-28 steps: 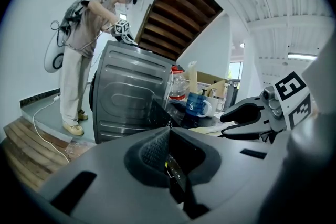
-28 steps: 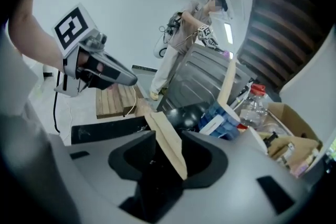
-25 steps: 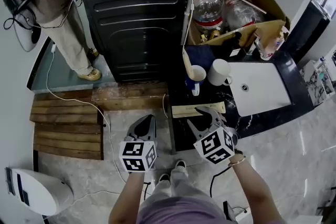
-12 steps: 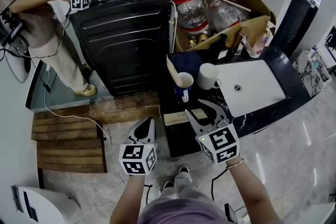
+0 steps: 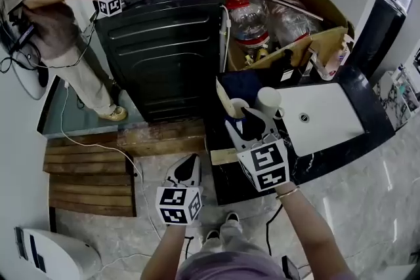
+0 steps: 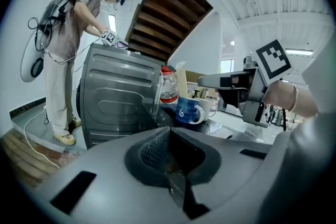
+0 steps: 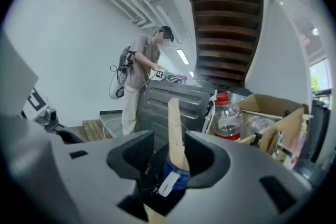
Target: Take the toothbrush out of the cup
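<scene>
The blue cup (image 6: 188, 111) bears a white curl like a 6, and the small white tag on it is too small to read. It stands on the black counter (image 5: 328, 147) just beside a white mug (image 5: 269, 100), with a water bottle (image 5: 248, 13) behind. The toothbrush (image 7: 175, 134) stands upright in the cup between the jaws of the right gripper (image 7: 170, 152), which have just been opening and don't pinch it; the left gripper (image 6: 169, 136) is closed and empty.
</scene>
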### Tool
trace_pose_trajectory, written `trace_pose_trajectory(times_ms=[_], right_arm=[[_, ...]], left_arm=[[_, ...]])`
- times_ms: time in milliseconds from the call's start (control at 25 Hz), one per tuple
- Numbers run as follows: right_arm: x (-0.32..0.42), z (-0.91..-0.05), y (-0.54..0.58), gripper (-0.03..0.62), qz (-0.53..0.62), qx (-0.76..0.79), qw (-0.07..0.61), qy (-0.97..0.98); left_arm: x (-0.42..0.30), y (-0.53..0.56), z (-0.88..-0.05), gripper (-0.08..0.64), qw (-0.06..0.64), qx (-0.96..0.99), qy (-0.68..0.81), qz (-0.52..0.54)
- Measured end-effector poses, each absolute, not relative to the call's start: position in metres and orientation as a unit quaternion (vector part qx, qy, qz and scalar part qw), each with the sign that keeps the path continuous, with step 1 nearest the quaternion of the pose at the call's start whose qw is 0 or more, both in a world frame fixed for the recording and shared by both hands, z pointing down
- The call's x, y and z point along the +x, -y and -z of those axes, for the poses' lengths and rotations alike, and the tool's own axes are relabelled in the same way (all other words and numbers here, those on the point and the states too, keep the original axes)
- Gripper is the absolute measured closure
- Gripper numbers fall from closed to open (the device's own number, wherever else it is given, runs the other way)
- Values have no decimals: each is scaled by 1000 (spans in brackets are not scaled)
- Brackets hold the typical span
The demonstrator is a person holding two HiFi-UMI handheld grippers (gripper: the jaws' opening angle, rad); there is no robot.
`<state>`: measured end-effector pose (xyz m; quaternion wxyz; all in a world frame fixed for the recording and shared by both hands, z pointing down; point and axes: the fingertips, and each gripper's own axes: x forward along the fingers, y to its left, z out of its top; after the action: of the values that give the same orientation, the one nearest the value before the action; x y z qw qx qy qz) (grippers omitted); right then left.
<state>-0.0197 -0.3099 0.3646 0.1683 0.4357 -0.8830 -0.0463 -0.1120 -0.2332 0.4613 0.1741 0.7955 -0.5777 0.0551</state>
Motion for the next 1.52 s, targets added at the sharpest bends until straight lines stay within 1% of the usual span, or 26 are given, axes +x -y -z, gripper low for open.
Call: trace_pose_trajectory(times_ms=[200,520,680,760,880,960,1320,1520], right_arm=[[-33,-373,334,411,53,430,192,880],[-50,-391,357,417,67,421,232,874],[-51,-391,365,448,74,432,234,868],[-48,-390,367,484,77,439,230,865],[-42,-383,367,522,85,448,218,863],[-39,-373,365,535,95,455,204,861],[-27,-304,342,545,157,484,110,854],[-19,-268,318,545,180,493,70,848]], left_arm=[[-115,228,-467,560,184,787,587,-53],[-121,221,-485,560,208,771,600,-55],[-124,220,-490,560,214,766,604,-56],[-124,220,-491,560,215,765,605,-55],[-124,220,-489,560,214,765,606,-54],[-123,221,-487,560,212,766,604,-53],[-116,217,-477,560,201,778,594,-49],[-114,211,-471,560,194,784,587,-48]])
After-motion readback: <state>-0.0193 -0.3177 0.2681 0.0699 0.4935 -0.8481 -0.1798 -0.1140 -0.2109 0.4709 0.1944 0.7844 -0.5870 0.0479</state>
